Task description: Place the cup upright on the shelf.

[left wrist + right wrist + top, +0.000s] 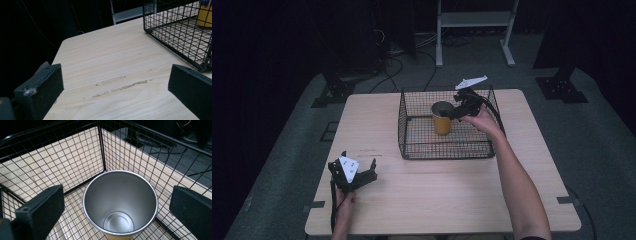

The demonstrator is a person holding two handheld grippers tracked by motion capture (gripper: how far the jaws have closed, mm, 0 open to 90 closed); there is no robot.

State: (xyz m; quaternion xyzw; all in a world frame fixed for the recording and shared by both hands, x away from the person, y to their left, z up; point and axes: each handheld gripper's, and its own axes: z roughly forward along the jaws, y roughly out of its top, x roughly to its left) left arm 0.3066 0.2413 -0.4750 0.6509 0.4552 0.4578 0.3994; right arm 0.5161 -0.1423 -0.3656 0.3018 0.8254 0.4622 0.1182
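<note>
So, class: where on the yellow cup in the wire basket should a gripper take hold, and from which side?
Come from above: the basket walls block the sides. The cup stands upright, so close the open right gripper across its rim.

Light falls from overhead onto the pale worktop (437, 185), leaving the surrounding room at twelve o'clock nearly black. Shadows stay soft. The high view is slightly grainy; both gripper views are sharp.
</note>
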